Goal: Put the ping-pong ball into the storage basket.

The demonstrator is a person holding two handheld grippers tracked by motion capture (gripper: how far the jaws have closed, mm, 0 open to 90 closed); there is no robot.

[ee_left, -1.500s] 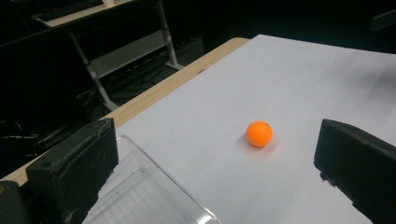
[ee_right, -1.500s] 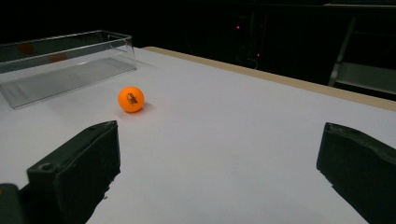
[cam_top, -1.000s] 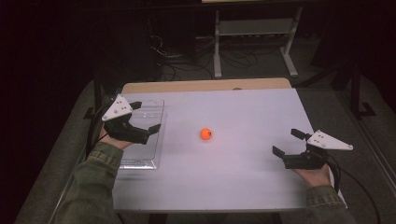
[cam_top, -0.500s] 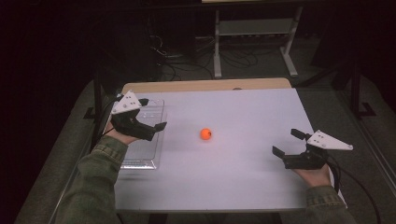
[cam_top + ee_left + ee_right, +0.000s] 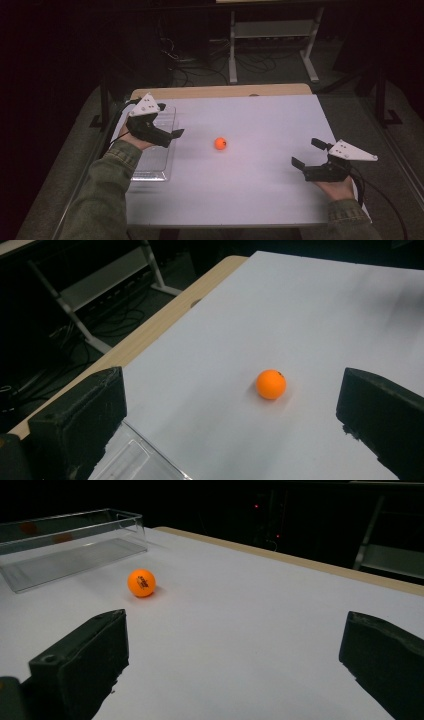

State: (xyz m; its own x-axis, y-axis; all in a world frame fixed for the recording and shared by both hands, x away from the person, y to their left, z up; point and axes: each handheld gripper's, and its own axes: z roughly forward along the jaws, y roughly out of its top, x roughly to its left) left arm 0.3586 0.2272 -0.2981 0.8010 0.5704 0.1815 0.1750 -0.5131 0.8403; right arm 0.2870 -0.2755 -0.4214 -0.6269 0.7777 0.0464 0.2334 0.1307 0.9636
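An orange ball (image 5: 220, 143) rests on the white table top (image 5: 260, 120), near its middle. My left gripper (image 5: 170, 121) hangs open above the clear plastic tray (image 5: 152, 167) at the table's left, jaws pointing toward the ball and a short way from it. In the left gripper view the ball (image 5: 270, 384) lies ahead between the wide-apart jaws of the left gripper (image 5: 232, 405), with the tray's corner (image 5: 132, 460) below. My right gripper (image 5: 307, 153) stands open low over the table's right front. Its own view shows the right gripper (image 5: 235, 635), the ball (image 5: 141, 583) and the tray (image 5: 65, 545) far off.
A wooden strip (image 5: 220, 92) runs along the table's far edge. Behind it on the dark floor stand a metal shelf frame (image 5: 272, 30) and loose cables (image 5: 195, 60). A bare white surface lies between the ball and the right gripper.
My left gripper has moved right and a little forward over the tray, toward the ball. The right gripper and the ball have stayed put.
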